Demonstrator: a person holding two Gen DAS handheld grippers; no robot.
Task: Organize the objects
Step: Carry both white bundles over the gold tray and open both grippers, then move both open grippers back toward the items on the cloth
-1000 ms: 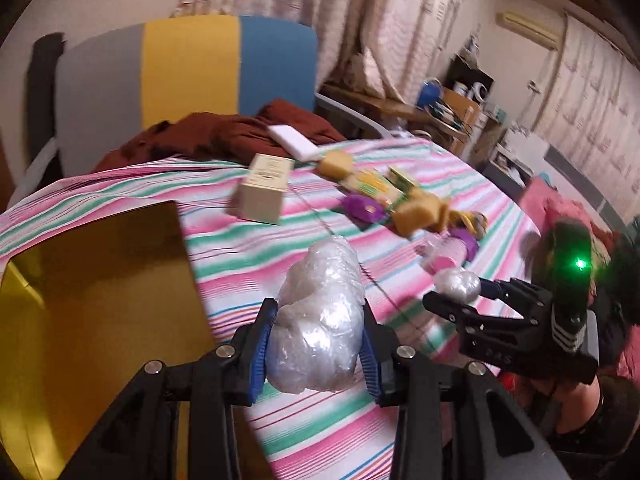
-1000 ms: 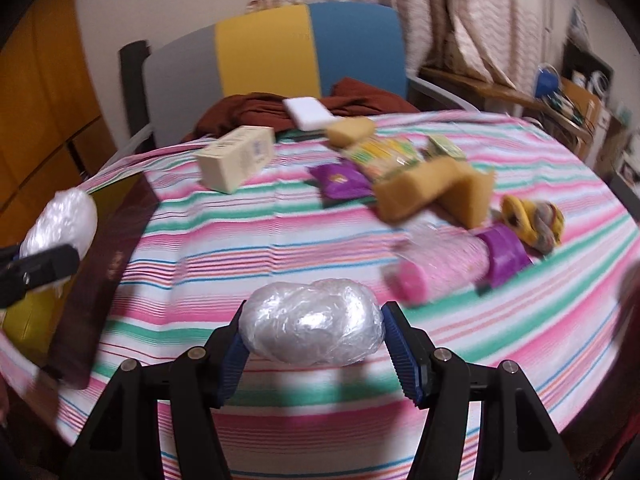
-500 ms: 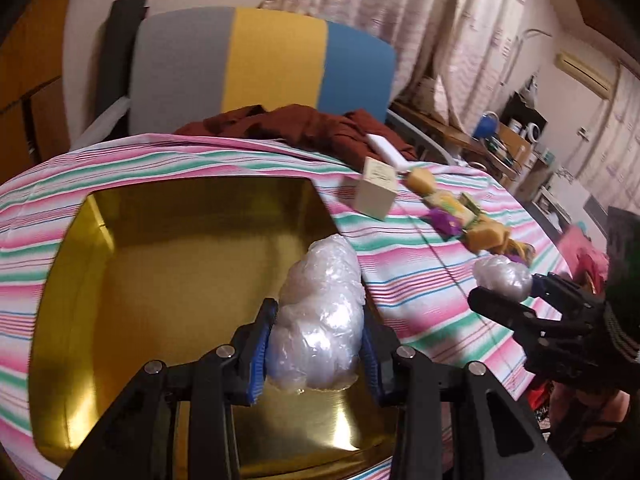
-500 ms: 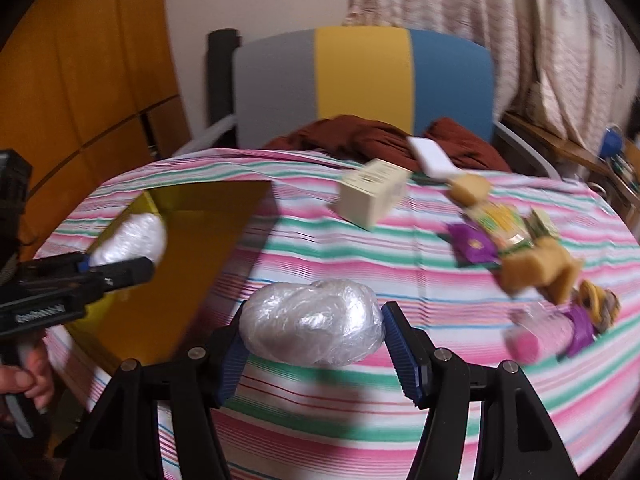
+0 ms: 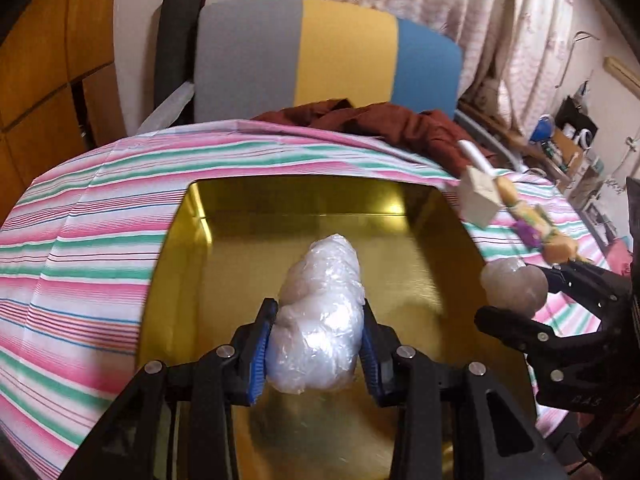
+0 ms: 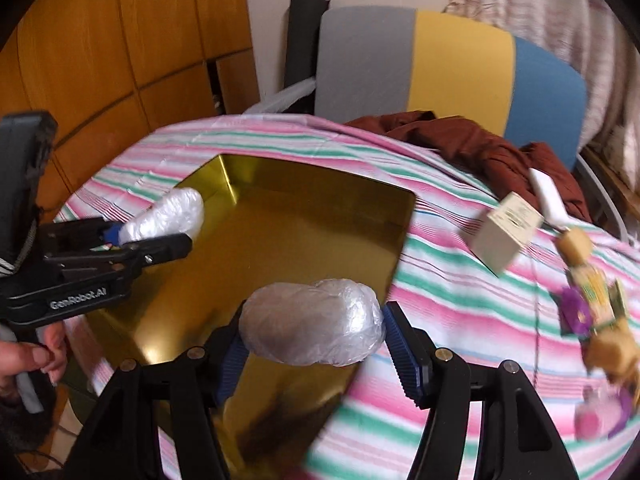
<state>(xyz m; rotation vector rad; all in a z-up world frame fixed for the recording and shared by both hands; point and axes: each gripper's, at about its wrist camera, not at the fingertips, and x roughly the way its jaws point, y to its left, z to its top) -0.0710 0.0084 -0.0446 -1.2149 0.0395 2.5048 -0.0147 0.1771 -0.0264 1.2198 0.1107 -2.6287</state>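
Note:
A gold tray (image 5: 404, 204) (image 6: 304, 184) lies on the striped tablecloth. My left gripper (image 5: 318, 350) is shut on a plastic-wrapped bundle (image 5: 320, 316) and holds it above the tray's middle; it also shows in the right wrist view (image 6: 160, 220). My right gripper (image 6: 316, 344) is shut on a second plastic-wrapped bundle (image 6: 312, 326) over the tray's near right edge; it shows in the left wrist view (image 5: 514, 286) beside the tray.
A cream box (image 6: 506, 234), a white bar (image 6: 546, 192), yellow sponges (image 6: 612, 350), purple packets (image 6: 576, 312) and a pink roll (image 6: 592, 416) lie on the cloth right of the tray. A maroon cloth (image 5: 380, 124) lies on the chair (image 5: 320, 64) behind the table.
Both grippers have swung left with their bundles. The left one now hangs over the tray's middle; the right one has reached the tray's edge.

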